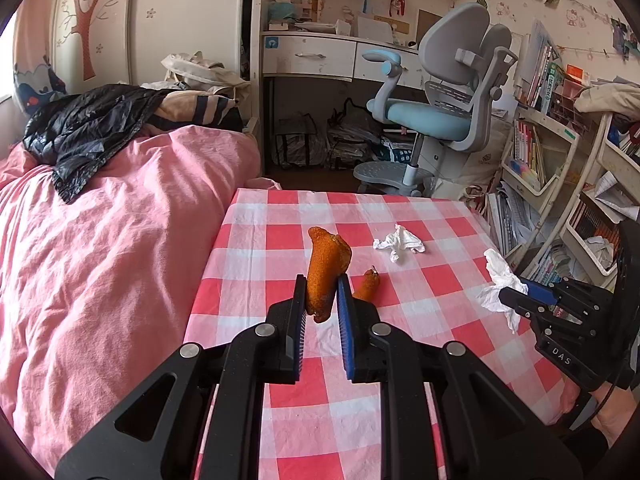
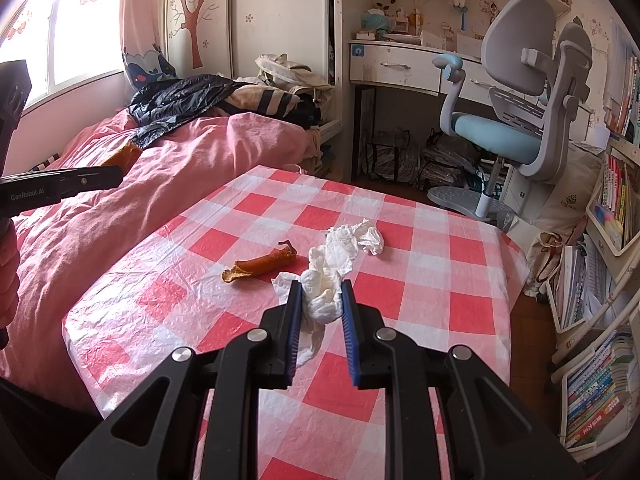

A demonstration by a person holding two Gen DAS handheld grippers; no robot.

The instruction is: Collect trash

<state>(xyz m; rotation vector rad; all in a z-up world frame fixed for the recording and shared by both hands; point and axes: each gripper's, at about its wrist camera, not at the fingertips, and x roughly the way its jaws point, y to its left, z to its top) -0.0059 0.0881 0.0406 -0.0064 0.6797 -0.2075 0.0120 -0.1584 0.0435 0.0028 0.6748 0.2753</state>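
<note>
My left gripper (image 1: 322, 280) is shut on a large orange peel (image 1: 326, 268) and holds it above the red-and-white checked table (image 1: 280, 420). A second, rolled orange peel (image 1: 366, 286) (image 2: 260, 266) lies on the table. My right gripper (image 2: 322, 286) is shut on a crumpled white tissue (image 2: 326, 280), also seen from the left wrist view (image 1: 500, 284), lifted off the table. Another crumpled tissue (image 1: 400, 243) (image 2: 370, 236) lies further back on the table. The left gripper shows at the left edge of the right wrist view (image 2: 116, 174), over the bed.
A bed with a pink duvet (image 1: 100, 240) stands left of the table, with a black jacket (image 1: 92, 128) on it. A blue-grey desk chair (image 1: 440, 112) and a desk (image 1: 320, 56) stand behind. Bookshelves (image 1: 560, 184) crowd the right side.
</note>
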